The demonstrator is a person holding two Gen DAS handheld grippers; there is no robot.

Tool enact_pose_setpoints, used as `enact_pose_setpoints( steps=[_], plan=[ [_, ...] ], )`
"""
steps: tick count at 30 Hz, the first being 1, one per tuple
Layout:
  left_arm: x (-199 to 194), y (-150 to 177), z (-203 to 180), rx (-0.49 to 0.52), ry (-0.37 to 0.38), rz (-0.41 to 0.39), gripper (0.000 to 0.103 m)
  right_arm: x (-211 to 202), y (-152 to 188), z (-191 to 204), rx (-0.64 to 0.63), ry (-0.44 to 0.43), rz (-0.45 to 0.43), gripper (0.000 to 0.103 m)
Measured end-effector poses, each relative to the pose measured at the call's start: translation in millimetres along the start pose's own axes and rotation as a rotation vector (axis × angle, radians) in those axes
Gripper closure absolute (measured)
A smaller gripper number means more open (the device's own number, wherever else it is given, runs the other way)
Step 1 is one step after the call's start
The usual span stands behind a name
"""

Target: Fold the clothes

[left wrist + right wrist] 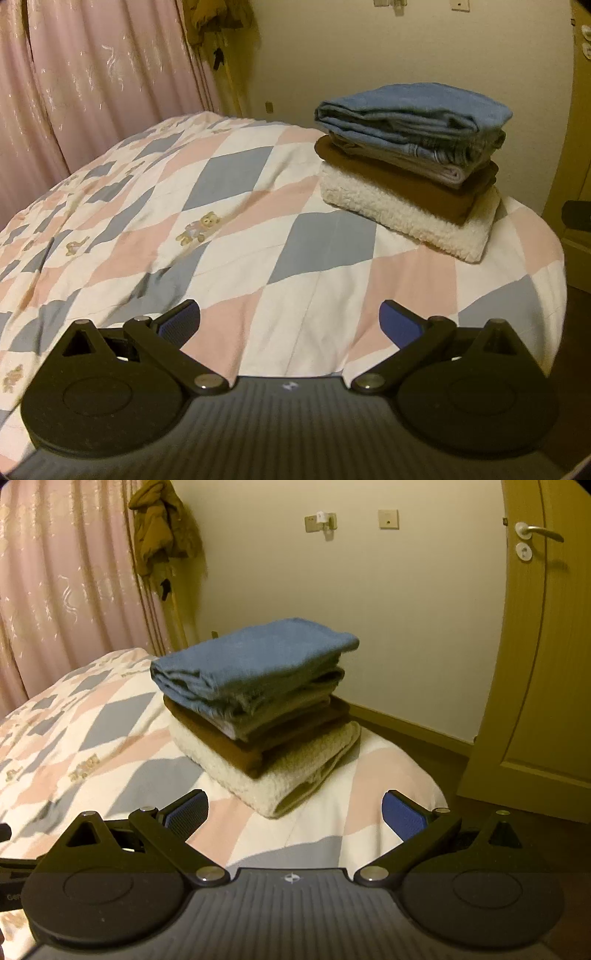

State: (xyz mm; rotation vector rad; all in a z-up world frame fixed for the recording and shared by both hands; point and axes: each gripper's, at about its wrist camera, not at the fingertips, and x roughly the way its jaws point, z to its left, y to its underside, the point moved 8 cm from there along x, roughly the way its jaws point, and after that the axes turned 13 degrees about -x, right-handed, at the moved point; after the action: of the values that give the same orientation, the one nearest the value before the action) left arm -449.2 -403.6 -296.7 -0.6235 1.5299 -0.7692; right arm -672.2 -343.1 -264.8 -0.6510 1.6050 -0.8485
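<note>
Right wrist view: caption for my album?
Open right tool faces folded clothes stack, blue towel topmost, on checked quilt.

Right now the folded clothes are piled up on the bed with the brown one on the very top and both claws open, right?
Not quite: the top of the pile is the blue one. The brown one sits lower, just above the fluffy white one. The right wrist view shows it. Left claw and right claw are open.
</note>
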Motion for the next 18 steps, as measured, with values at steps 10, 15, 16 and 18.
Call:
enact_pose_setpoints(
  steps=[10,15,16,18],
  plan=[
    [-19.4,32.1,-19.6,-0.047,0.053,-0.038,0.001,-37.0,45.3,-8.6,-0.005,0.014,-0.060,0.000],
    [-60.4,28.3,-30.7,-0.054,0.086,-0.056,0.001,-80.3,53.9,-13.9,-0.028,0.050,-0.089,0.000],
    [-68.5,27.1,-32.1,-0.054,0.086,-0.063,0.001,-87.4,55.5,-15.1,-0.028,0.058,-0.094,0.000],
    [-83.9,24.6,-32.7,-0.062,0.088,-0.074,0.001,-101.3,58.3,-16.7,-0.023,0.057,-0.100,0.000]
  ],
)
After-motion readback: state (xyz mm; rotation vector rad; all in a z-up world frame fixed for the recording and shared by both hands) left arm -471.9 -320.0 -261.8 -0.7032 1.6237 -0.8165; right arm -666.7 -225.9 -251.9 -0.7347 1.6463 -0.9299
